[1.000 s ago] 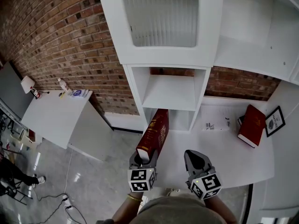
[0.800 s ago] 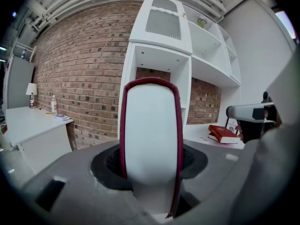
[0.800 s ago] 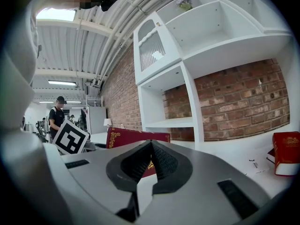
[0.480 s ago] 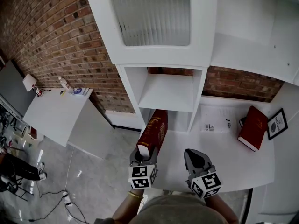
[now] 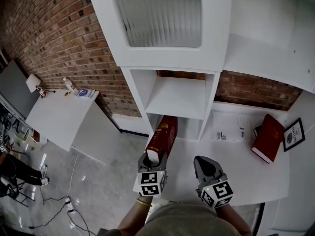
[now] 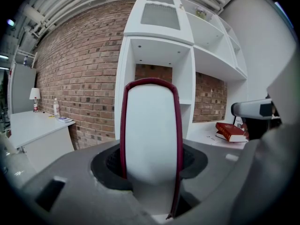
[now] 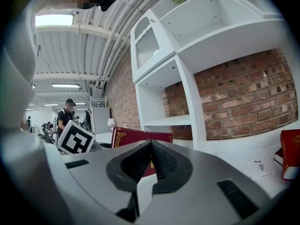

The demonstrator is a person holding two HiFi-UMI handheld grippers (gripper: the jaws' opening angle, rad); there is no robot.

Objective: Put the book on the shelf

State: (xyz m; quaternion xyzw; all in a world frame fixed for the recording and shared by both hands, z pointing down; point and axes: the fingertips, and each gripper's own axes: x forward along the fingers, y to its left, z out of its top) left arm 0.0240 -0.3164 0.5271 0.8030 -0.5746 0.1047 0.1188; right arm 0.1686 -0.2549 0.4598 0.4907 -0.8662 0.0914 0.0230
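Jaws of the left gripper [image 5: 151,161] pinch a dark red book [image 5: 162,134] by its near end, one pad on each cover, with the white page block filling the gap between them. The book stands on edge with its gold-printed spine upward. It is over the left front part of the white bench [image 5: 236,166], and its far end points at the low open compartment of the white shelf unit [image 5: 172,68] at the bench's back edge. Whether the book's lower edge touches the bench cannot be told.

Just to the right, the right gripper [image 5: 204,165] hangs over the front edge of the bench with its jaws pressed together, tips meeting and nothing between them. It is apart from the held book.

Further right, some printed sheets [image 5: 229,131] lie flat near the back edge. A second red book [image 5: 268,137] lies flat toward the right end of the bench, and a small framed picture [image 5: 294,134] lies just beside it at the right edge.
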